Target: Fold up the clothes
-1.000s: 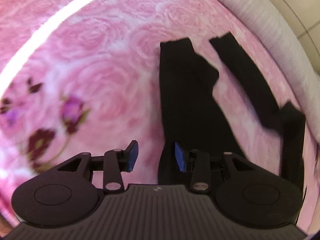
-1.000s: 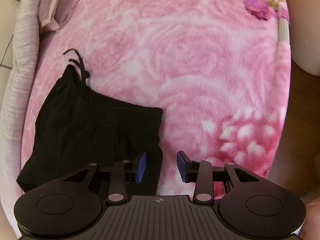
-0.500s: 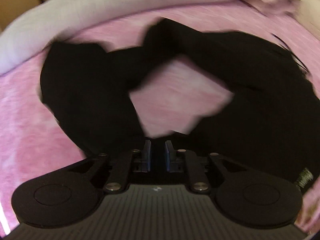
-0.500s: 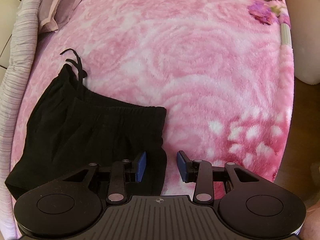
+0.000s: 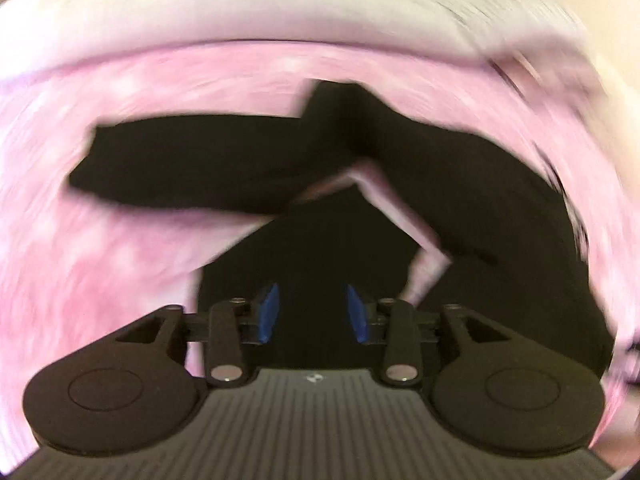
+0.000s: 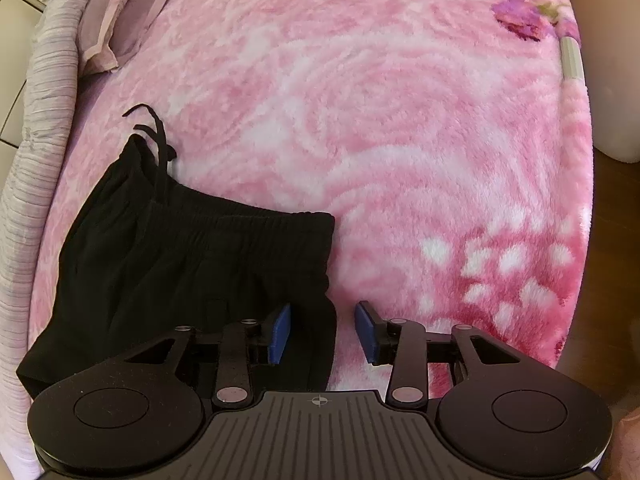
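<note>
On the pink blanket (image 6: 400, 140), black trousers (image 6: 180, 264) lie toward eight o'clock of the right gripper (image 6: 324, 330), jaws wide, empty. Left gripper (image 5: 312, 312) gapes above blurred, seemingly crossed legs, gripping nothing.

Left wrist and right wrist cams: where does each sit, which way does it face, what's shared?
Left wrist: on the left gripper, facing along its open fingers at the blurred legs of the black fabric trousers on the pink fleece rose-pattern blanket.
Right wrist: on the right gripper, fingers open, facing the trousers' elastic waistband, black drawstring and a mauve pillow.
Shared: trousers and blanket.
</note>
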### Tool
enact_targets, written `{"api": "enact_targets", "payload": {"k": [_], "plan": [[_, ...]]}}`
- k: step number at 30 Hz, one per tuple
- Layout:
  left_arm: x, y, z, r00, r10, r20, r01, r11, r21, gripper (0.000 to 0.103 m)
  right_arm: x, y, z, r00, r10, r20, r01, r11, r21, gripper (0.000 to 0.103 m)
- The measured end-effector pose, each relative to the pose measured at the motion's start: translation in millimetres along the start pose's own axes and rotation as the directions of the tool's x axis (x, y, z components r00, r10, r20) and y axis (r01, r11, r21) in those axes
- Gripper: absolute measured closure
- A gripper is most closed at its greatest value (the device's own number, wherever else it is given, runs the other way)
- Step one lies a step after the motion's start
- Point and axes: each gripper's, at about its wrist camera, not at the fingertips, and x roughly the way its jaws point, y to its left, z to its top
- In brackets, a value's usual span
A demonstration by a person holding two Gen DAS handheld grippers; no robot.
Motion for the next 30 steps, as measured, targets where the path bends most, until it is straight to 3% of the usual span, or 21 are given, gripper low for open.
{"api": "enact_targets", "payload": {"k": [3,7,10,11,13,16,19,21,22,23,25,28,30], "plan": [[24,-46,6,0.999,0.033,-0.019,-0.028,0.978,0.205,0.059,0,0,0,1.000,0.006,0.000,-0.006,1.000,-0.006,0.061],[75,-79,11,0.992,0.055,-0.114,-0.018,0.951,0.307,0.058,0,1,-2,1.000,0.007,0.008,-0.007,1.000,-0.022,0.059],[112,-86,-5,0.965,0.173,-0.197,-0.091,0.925,0.370,0.059,0,2,-4,1.000,0.008,0.014,-0.007,0.999,-0.033,0.057],[111,-82,-11,0.967,0.179,-0.179,-0.105,0.927,0.361,0.070,0,1,-4,1.000,0.010,0.014,-0.009,0.999,-0.035,0.057],[96,-69,-11,0.976,0.170,-0.136,-0.126,0.950,0.286,0.095,0,1,-3,1.000,0.015,0.013,-0.015,0.999,-0.035,0.056],[34,-30,-12,0.986,0.162,0.039,-0.164,0.985,0.052,0.100,0,1,-2,1.000,0.017,0.007,-0.017,0.999,-0.042,0.056],[-44,28,-32,0.939,0.295,0.179,-0.264,0.948,-0.179,0.100,-1,4,-2,1.000,0.008,0.000,-0.008,0.998,-0.062,0.056],[-93,87,-70,0.897,0.414,0.154,-0.327,0.856,-0.400,0.100,-1,5,-3,1.000,0.002,-0.004,-0.003,0.997,-0.073,0.056],[-116,117,-90,0.875,0.468,0.128,-0.350,0.791,-0.502,0.100,0,6,-4,1.000,-0.001,-0.003,0.000,0.997,-0.078,0.056],[-125,142,-115,0.865,0.499,0.053,-0.381,0.722,-0.577,0.099,0,7,-4,1.000,-0.004,-0.003,0.004,0.997,-0.083,0.056],[-141,194,-166,0.839,0.534,-0.102,-0.442,0.561,-0.700,0.096,1,9,-5,1.000,-0.011,-0.001,0.011,0.995,-0.096,0.056],[-144,239,-240,0.834,0.496,-0.243,-0.442,0.335,-0.832,0.097,1,12,-7,1.000,-0.022,-0.002,0.021,0.993,-0.119,0.056],[-141,255,-275,0.873,0.420,-0.248,-0.374,0.250,-0.893,0.097,1,14,-7,1.000,-0.026,-0.014,0.024,0.990,-0.137,0.056]]}}
